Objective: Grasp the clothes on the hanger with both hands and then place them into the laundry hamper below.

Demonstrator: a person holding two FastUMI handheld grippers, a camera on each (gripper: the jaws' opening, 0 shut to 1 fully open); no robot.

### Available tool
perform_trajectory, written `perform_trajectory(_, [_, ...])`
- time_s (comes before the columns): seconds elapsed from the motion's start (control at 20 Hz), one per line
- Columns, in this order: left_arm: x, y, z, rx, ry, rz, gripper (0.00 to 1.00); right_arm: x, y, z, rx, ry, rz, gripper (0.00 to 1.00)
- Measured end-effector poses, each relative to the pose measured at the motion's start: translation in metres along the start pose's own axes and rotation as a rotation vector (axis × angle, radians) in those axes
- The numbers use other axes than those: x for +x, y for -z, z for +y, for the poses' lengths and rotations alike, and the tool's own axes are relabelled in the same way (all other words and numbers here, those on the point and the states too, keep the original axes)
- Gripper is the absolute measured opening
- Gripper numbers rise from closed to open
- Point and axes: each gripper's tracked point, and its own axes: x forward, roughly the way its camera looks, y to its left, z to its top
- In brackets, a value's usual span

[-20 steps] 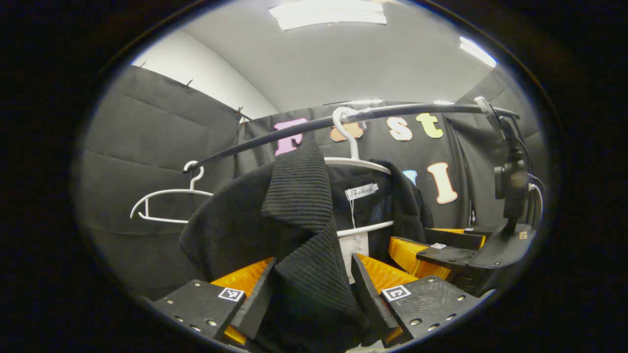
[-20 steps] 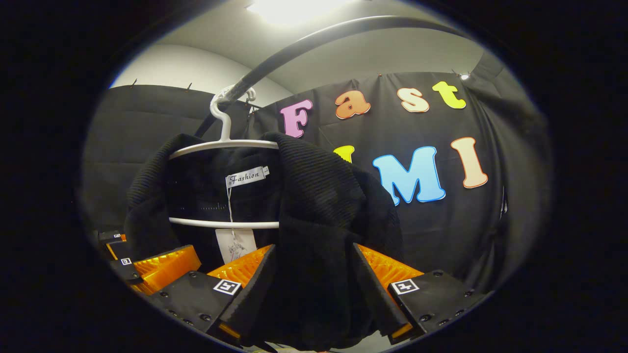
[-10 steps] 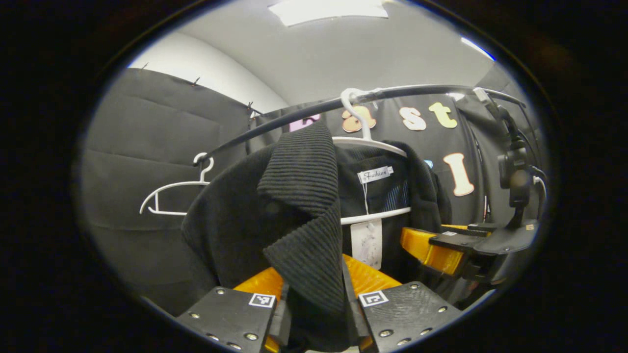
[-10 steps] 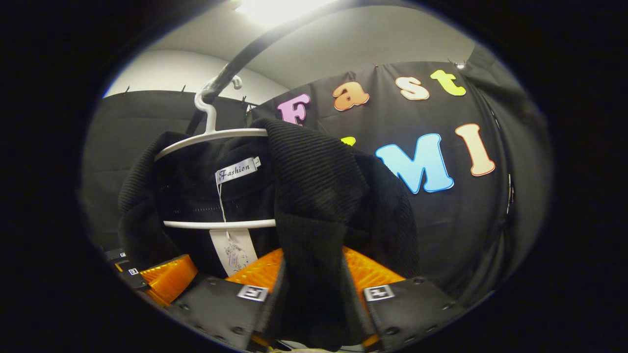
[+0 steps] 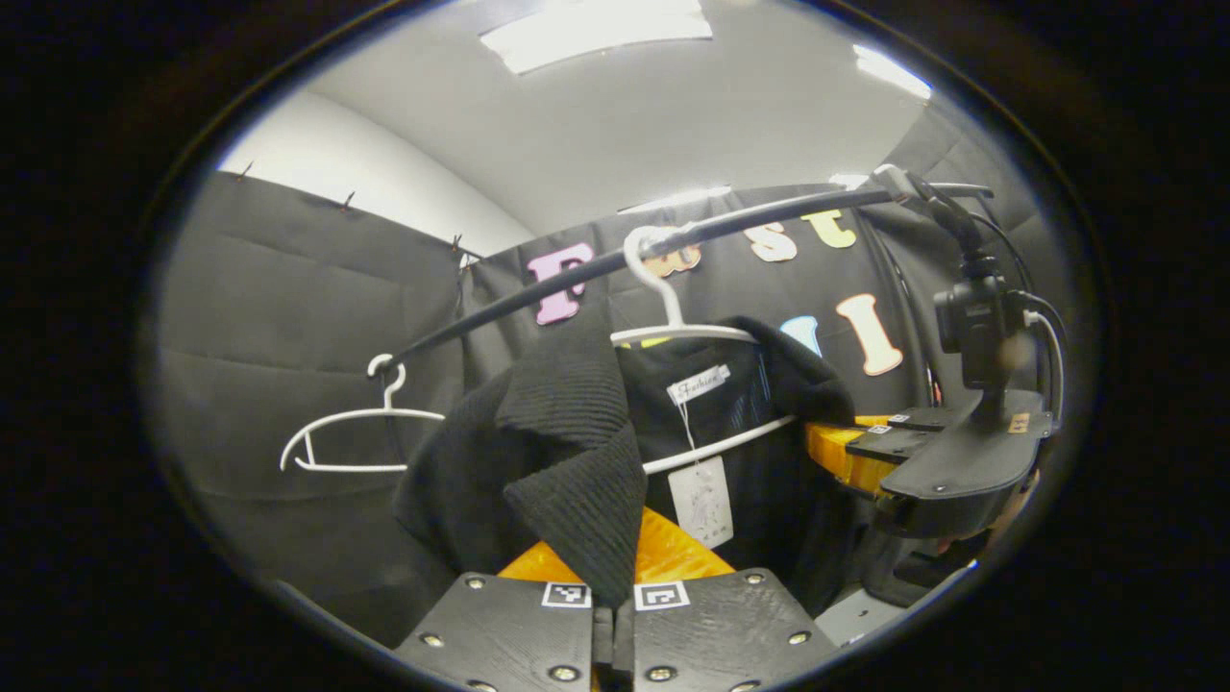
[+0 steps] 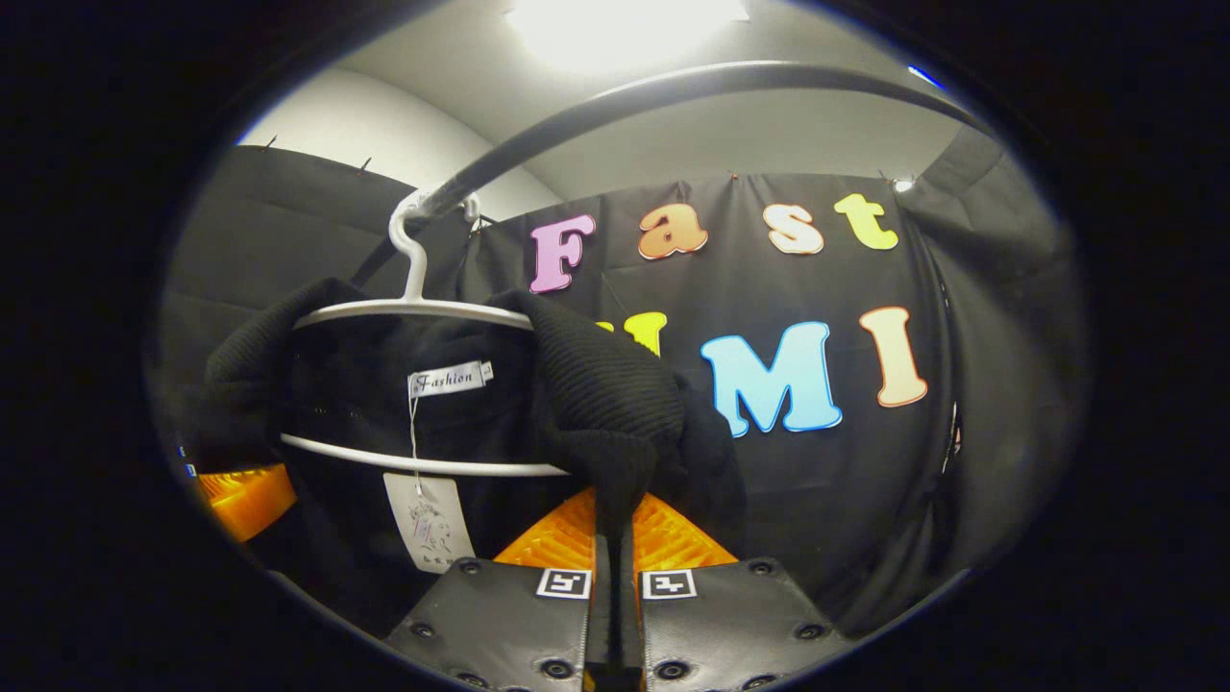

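Now, both collar sides gripped | left gripper [image 5: 613, 615] clamped on black garment [image 5: 567, 452], right gripper [image 6: 615, 588] clamped likewise | garment hangs on white hanger [image 6: 404, 308] on the rail [image 5: 596, 261] | next, likely: lift it off, lower toward hamper.

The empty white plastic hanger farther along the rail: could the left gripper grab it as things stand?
Probably not: the left gripper is clamped shut on the black ribbed knit garment, and the empty white plastic hanger hangs apart, off to the side.
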Motion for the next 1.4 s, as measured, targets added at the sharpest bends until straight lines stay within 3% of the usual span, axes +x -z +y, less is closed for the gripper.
perform_trajectory(0.3, [-0.015,-0.044,0.025,0.01,-0.016,-0.051,0.0,-0.001,-0.047,-0.018,-0.074,0.069,-0.114,0.05])
perform_trajectory(0.55, [-0.024,-0.063,0.052,0.003,-0.033,-0.071,0.02,0.001,-0.061,-0.038,-0.099,0.108,-0.144,0.05])
perform_trajectory(0.85, [-0.021,-0.072,0.107,0.049,-0.104,-0.086,0.0,0.014,-0.069,-0.07,-0.102,0.16,-0.156,0.05])
perform_trajectory(1.2, [-0.006,-0.079,0.143,0.149,-0.057,-0.087,0.0,0.03,-0.063,-0.084,-0.135,0.154,-0.147,0.05])
perform_trajectory(1.4, [0.002,-0.081,0.167,0.154,-0.023,-0.096,0.0,0.036,-0.057,-0.088,-0.143,0.142,-0.132,0.05])
